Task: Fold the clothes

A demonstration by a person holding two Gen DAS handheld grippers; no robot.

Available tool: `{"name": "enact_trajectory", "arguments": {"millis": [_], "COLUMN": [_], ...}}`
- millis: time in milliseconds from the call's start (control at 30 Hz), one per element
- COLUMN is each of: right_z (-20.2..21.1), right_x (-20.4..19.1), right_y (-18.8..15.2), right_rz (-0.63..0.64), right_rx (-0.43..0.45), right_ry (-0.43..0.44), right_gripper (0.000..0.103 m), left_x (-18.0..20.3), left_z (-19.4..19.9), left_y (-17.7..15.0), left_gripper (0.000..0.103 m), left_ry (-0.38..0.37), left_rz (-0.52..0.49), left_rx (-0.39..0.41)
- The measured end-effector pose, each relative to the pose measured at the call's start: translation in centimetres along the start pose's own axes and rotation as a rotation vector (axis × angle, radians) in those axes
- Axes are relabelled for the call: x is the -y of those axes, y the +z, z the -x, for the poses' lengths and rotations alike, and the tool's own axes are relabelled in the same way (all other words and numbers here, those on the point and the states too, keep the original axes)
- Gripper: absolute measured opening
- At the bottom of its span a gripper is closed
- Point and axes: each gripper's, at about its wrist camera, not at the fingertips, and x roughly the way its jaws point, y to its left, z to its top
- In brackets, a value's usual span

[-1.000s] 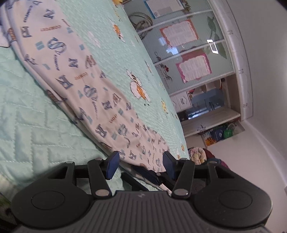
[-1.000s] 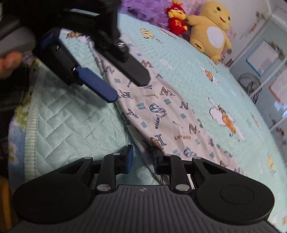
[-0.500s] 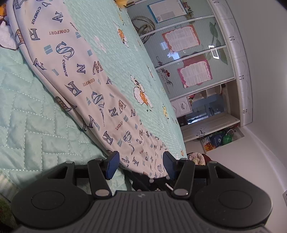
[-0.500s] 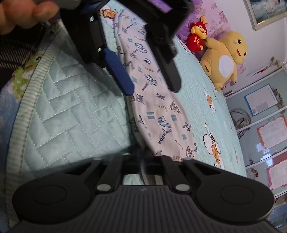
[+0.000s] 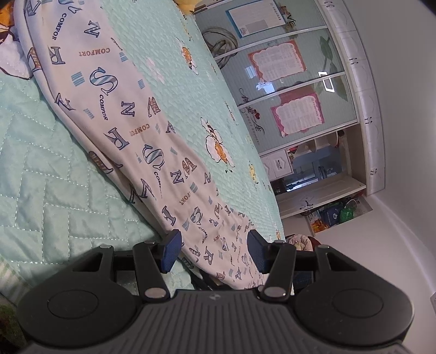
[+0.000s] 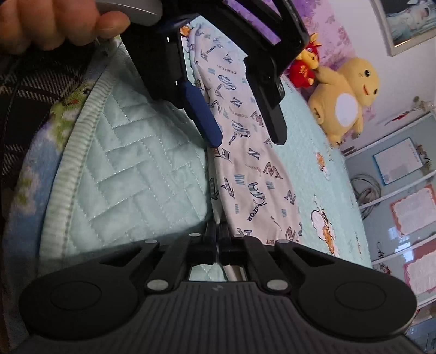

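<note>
Garment (image 5: 130, 114): white fabric with a blue and brown letter print, folded into a long narrow strip, lying diagonally across the bed (image 5: 54, 177). The bed cover is a mint quilt with a herringbone stitch and cartoon bee prints.

Left gripper (image 5: 214, 250): fingers apart, roughly half open. The near end of the garment strip runs through the gap between them, but the blue pads (image 5: 170, 250) are clear of the cloth on both sides, so no clamp. In the right wrist view the same gripper (image 6: 246, 140) hangs over the strip further up, one blue pad at the strip's edge next to the quilt, the other finger over the print. The person's hand (image 6: 54, 21) wraps its handle at top left.

Right gripper (image 6: 218, 246): fingers together, no visible gap. They sit at the strip's lower end, right at the fabric edge where it meets the quilt. A thin fold of cloth seems to be pinched between the tips, but the finger bodies hide the contact, so can't confirm a grip.

Background: yellow plush toy (image 6: 346, 100) and a smaller red plush (image 6: 302, 68) at the far side of the bed, against a purple floral wall. Glass-fronted wardrobe (image 5: 286, 81) with pink-framed sheets stuck on it beyond the bed.
</note>
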Motion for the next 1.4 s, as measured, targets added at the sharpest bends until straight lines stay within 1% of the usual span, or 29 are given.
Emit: {"name": "enact_trajectory", "arguments": {"millis": [67, 200, 233, 267, 300, 333, 367, 433, 467, 500, 533, 567, 633, 667, 733, 767, 800, 833, 900, 967, 1000, 1033, 1100, 1133, 1200, 1267, 1300, 1367, 1400], "right_z": [0.5, 2.2, 2.5, 2.9, 3.3, 3.6, 3.7, 3.4, 2.7, 1.9, 1.2, -0.1, -2.8, -4.4, -7.6, -9.3, -11.1, -12.0, -13.6, -12.9, -12.4, -12.0, -10.4, -9.5, -7.9, -6.9, -6.5, -6.5, -6.8], "right_x": [0.3, 1.1, 1.8, 2.9, 4.6, 6.2, 7.9, 11.3, 12.5, 13.7, 14.9, 15.9, 17.3, 17.5, 17.7, 17.8, 17.7, 17.6, 17.4, 17.7, 17.7, 17.6, 17.4, 17.5, 17.6, 18.3, 18.6, 19.0, 19.1], "right_y": [-0.2, -1.3, -1.6, -2.2, -3.0, -3.8, -4.9, -7.1, -8.0, -9.0, -9.9, -10.7, -11.7, -11.9, -12.5, -12.7, -13.6, -14.6, -16.6, -16.8, -16.7, -16.6, -16.2, -16.0, -16.0, -16.6, -16.8, -17.0, -17.1], "right_rz": [-0.055, -0.168, -0.229, -0.328, -0.463, -0.601, -0.735, -0.983, -1.08, -1.174, -1.268, -1.351, -1.484, -1.535, -1.635, -1.685, -1.744, -1.826, -1.995, -2.017, -2.023, -2.028, -1.998, -1.976, -1.969, -1.968, -1.961, -1.933, -1.919], "right_rx": [0.01, 0.03, 0.035, 0.041, 0.059, 0.079, 0.103, 0.141, 0.155, 0.169, 0.184, 0.201, 0.225, 0.226, 0.225, 0.224, 0.173, 0.171, 0.182, 0.213, 0.223, 0.233, 0.25, 0.257, 0.275, 0.264, 0.249, 0.225, 0.216], "right_ry": [0.014, 0.066, 0.089, 0.126, 0.17, 0.214, 0.232, 0.255, 0.283, 0.313, 0.343, 0.399, 0.492, 0.527, 0.594, 0.629, 0.619, 0.611, 0.596, 0.527, 0.536, 0.55, 0.52, 0.486, 0.419, 0.33, 0.285, 0.259, 0.255], "right_gripper": [0.001, 0.0, 0.0, 0.0, 0.0, 0.0, 0.0, 0.001, 0.002, 0.005, 0.005, 0.005, 0.005, 0.005, 0.007, 0.007, 0.007, 0.0, 0.0, 0.001, 0.005, 0.005, 0.005, 0.005, 0.005, 0.005, 0.005, 0.005, 0.005], "left_x": [0.5, 2.5, 3.5, 4.6, 5.7, 6.7, 7.5, 8.6, 8.7, 8.7, 8.7, 8.5, 6.9, 5.9, 3.5, 2.6, 1.7, 0.8, 0.2, 0.6, 1.0, 1.5, 3.1, 4.0, 5.3, 6.1, 6.2, 5.9, 5.0], "left_z": [0.3, 1.0, 1.1, 1.2, 1.2, 1.0, 0.6, -1.0, -1.7, -2.4, -3.1, -3.8, -4.5, -4.7, -5.0, -4.7, -4.4, -4.0, -3.2, -2.9, -2.8, -2.7, -2.8, -3.1, -4.5, -6.9, -8.4, -11.1, -12.1], "left_y": [-0.2, -0.5, -0.6, -0.7, -0.8, -0.9, -0.8, -0.5, -0.1, 0.3, 0.8, 1.3, 2.3, 2.6, 3.2, 3.7, 4.3, 4.8, 5.6, 5.8, 5.8, 5.8, 5.8, 6.0, 6.5, 7.3, 7.6, 8.0, 8.2], "left_gripper": [0.056, 0.054, 0.054, 0.054, 0.054, 0.054, 0.055, 0.054, 0.054, 0.054, 0.054, 0.054, 0.053, 0.052, 0.047, 0.036, 0.012, 0.008, 0.009, 0.009, 0.014, 0.018, 0.032, 0.035, 0.051, 0.052, 0.05, 0.046, 0.033], "left_ry": [0.01, 0.027, 0.017, 0.003, -0.011, -0.014, -0.003, 0.075, 0.105, 0.133, 0.16, 0.19, 0.259, 0.287, 0.373, 0.401, 0.424, 0.448, 0.439, 0.428, 0.414, 0.399, 0.346, 0.315, 0.28, 0.278, 0.262, 0.217, 0.23], "left_rz": [-0.012, -0.075, -0.117, -0.165, -0.213, -0.261, -0.306, -0.39, -0.417, -0.441, -0.464, -0.477, -0.453, -0.434, -0.396, -0.361, -0.321, -0.281, -0.238, -0.241, -0.247, -0.252, -0.3, -0.318, -0.353, -0.39, -0.398, -0.391, -0.374], "left_rx": [0.007, 0.031, 0.039, 0.049, 0.058, 0.063, 0.063, 0.065, 0.072, 0.081, 0.09, 0.101, 0.127, 0.136, 0.143, 0.151, 0.16, 0.169, 0.192, 0.196, 0.194, 0.193, 0.187, 0.182, 0.15, 0.094, 0.055, -0.028, -0.044]}}
